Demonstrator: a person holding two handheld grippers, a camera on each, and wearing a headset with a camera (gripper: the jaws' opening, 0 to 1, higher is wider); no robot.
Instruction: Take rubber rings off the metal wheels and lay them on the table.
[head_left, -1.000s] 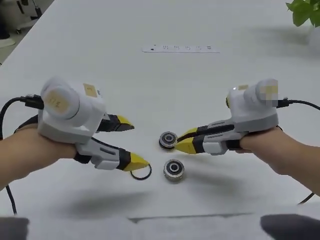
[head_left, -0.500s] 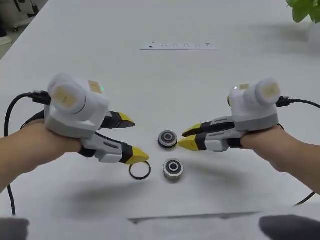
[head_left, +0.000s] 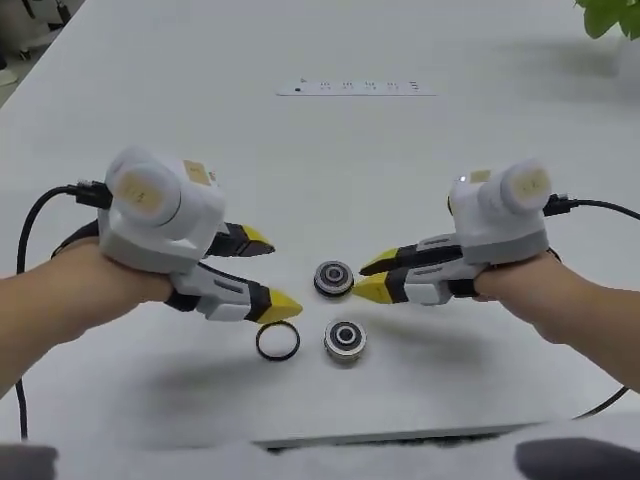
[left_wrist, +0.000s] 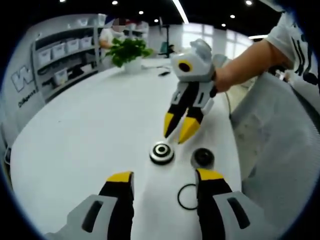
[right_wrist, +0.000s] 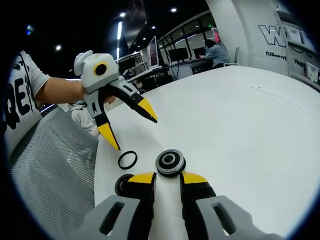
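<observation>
White counter (head_left: 420, 180) carries the work. Just below the middle of the head view two metal wheels lie flat, the upper wheel (head_left: 334, 279) close above the lower wheel (head_left: 345, 340). A loose rubber ring (head_left: 278, 341) lies flat on the counter just left of the lower wheel, apart from it. In the right gripper view the upper wheel (right_wrist: 170, 162) shows a dark outer band, probably its rubber, though that is a judgement. The lower wheel (left_wrist: 203, 157) looks dark in the left gripper view, and whether it carries a ring cannot be told.

The upper wheel sits between the two tools. It is immediately left of the right tongs (head_left: 370, 277) and further right of the left tongs (head_left: 270, 274), so the right hand is the nearer. Seen along the right tongs (right_wrist: 168, 178), the wheel lies dead ahead, just beyond the yellow tips and not touching them. Its flat face is up, so there is no long axis to line up with.

The right tongs are parted only a little and hold nothing. The left tongs (left_wrist: 165, 176) are spread wide and empty, their lower tip above the loose ring (left_wrist: 187, 196).

Further up the frame lies a white power strip (head_left: 355, 89), with green leaves (head_left: 610, 15) at the upper right corner.
</observation>
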